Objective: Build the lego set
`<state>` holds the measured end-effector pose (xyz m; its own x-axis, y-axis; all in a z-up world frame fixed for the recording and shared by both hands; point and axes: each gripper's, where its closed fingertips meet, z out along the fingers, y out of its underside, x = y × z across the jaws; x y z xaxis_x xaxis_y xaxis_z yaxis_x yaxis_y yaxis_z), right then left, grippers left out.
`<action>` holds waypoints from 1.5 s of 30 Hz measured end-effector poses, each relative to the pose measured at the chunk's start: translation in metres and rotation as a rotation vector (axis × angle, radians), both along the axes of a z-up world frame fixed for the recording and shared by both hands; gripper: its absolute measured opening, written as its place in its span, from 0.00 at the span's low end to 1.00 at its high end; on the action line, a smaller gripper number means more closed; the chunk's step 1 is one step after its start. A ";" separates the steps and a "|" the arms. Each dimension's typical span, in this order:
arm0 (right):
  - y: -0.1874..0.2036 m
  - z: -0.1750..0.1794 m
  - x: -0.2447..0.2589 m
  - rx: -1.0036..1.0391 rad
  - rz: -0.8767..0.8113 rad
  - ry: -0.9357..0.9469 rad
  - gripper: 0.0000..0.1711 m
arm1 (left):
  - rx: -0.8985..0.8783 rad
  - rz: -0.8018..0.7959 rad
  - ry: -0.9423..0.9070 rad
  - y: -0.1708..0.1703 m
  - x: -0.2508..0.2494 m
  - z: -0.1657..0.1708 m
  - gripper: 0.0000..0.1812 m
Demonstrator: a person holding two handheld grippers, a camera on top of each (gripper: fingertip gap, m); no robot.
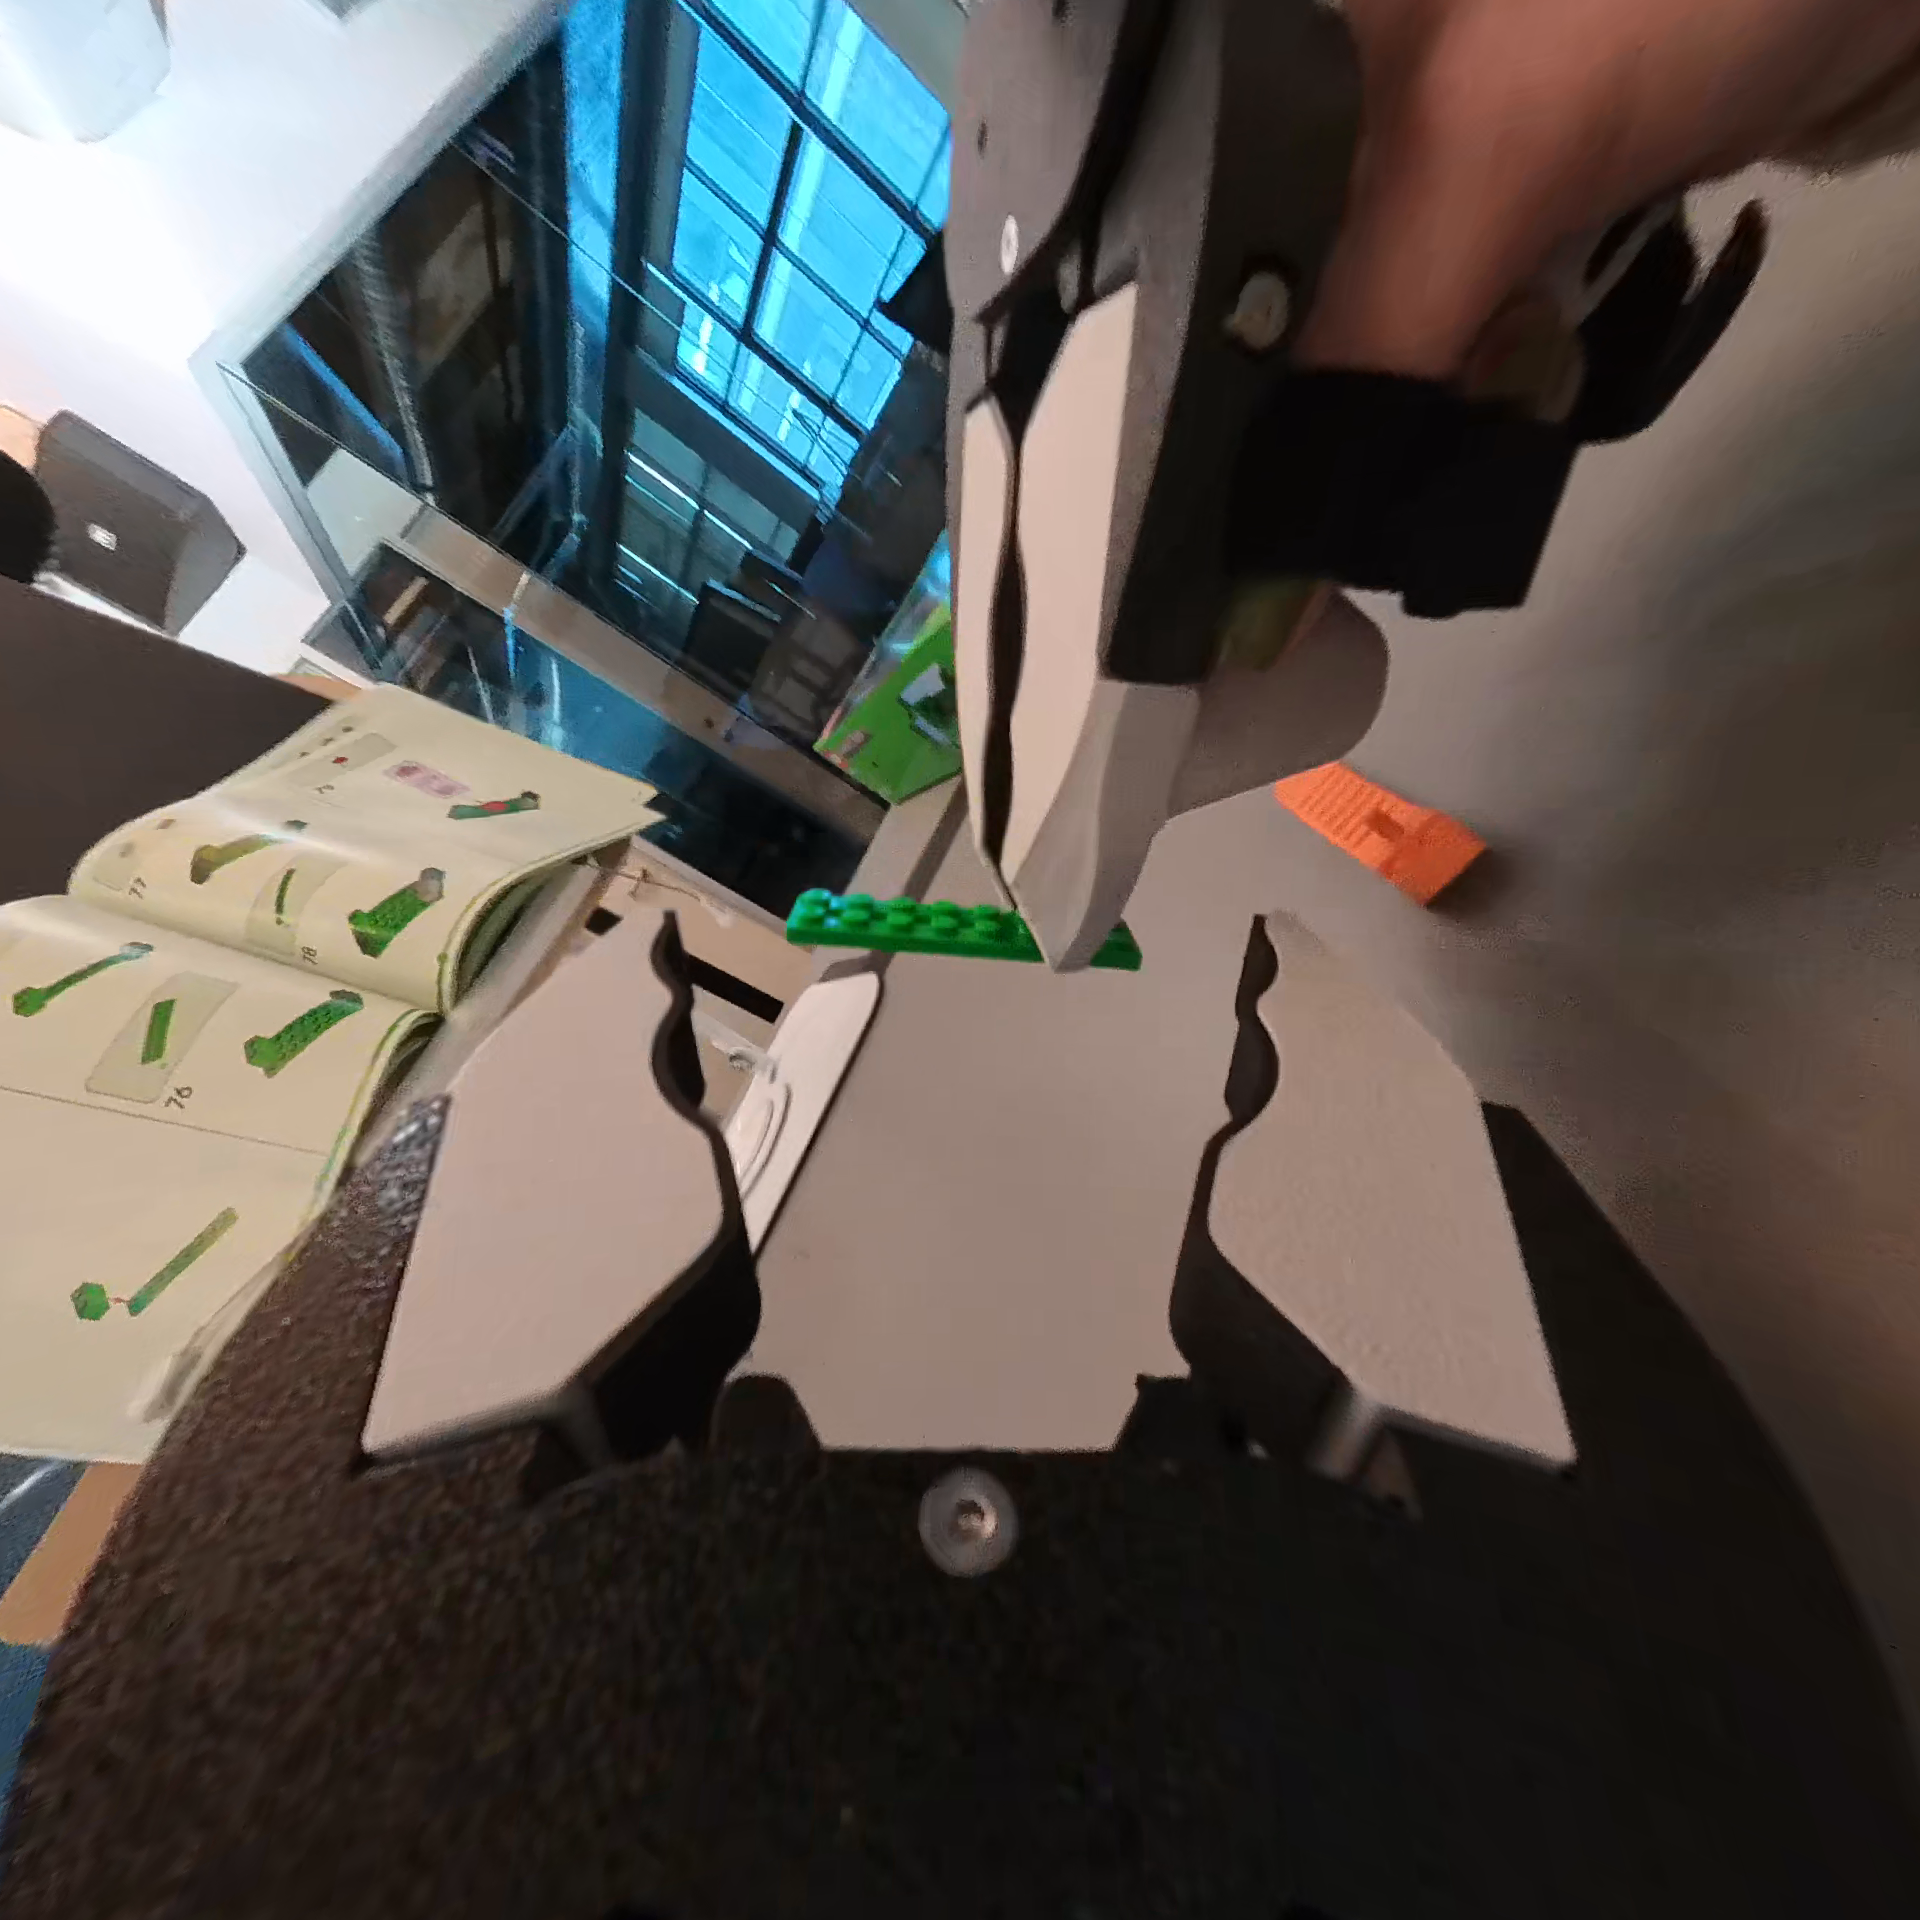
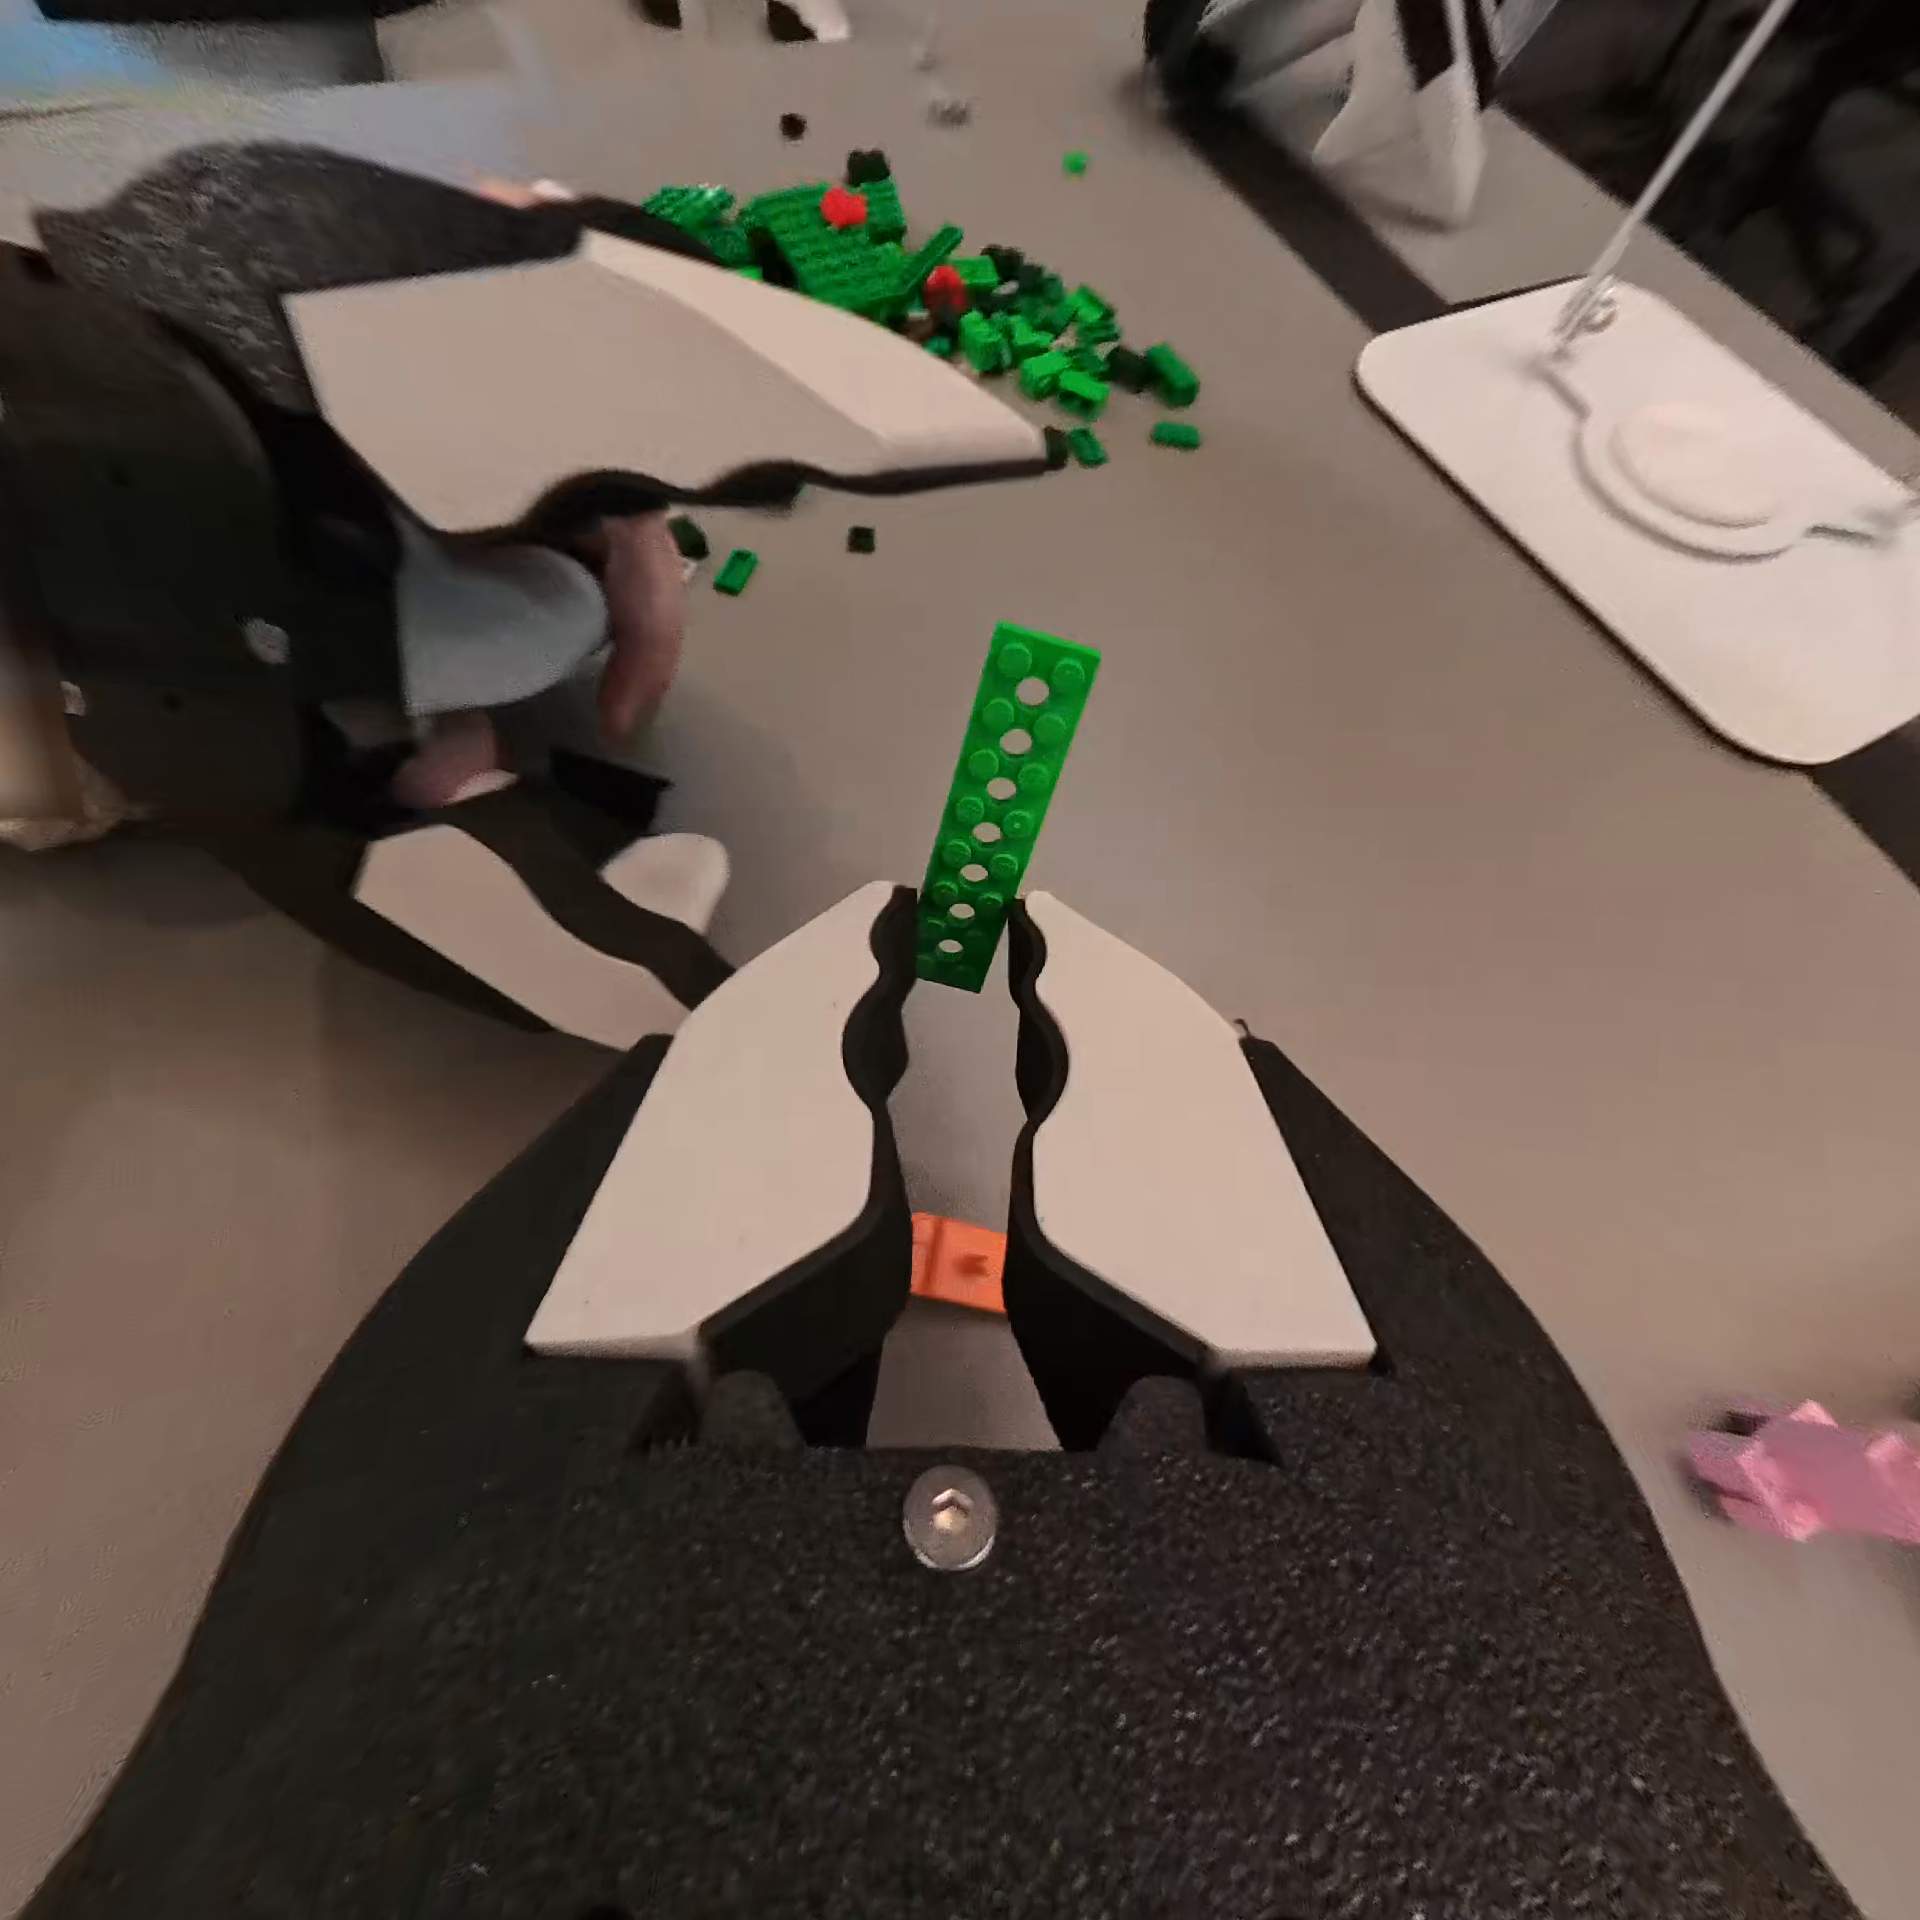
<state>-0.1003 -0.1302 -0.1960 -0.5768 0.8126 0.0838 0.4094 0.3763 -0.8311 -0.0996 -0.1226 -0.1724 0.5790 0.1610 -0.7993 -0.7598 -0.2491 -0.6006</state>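
Over at the left of the left wrist view, a dark chair (image 1: 130,520) sits against the white wall, with a big glass partition (image 1: 665,395) beside it reflecting blue window panes. Swing to the right wrist view and there's a flat white stand base (image 2: 1621,520) lying on the grey table (image 2: 1351,935), a thin rod rising from it toward the top edge. Behind that, white bags (image 2: 1403,114), blurred.
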 end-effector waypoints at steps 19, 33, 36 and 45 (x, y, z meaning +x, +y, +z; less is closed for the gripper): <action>0.015 0.033 0.039 -0.115 0.227 0.123 0.23 | -0.023 -0.260 -0.376 -0.002 0.022 -0.002 0.40; 0.020 -0.049 0.150 -0.028 0.440 -0.247 0.25 | -0.163 -0.531 -0.727 -0.032 0.100 -0.009 0.40; 0.013 -0.046 0.149 -0.024 0.458 -0.194 0.25 | -0.182 -0.534 -0.711 -0.032 0.109 -0.012 0.40; 0.019 -0.048 0.132 -0.050 0.363 -0.184 0.14 | -0.229 -0.563 -0.665 -0.031 0.118 -0.017 0.40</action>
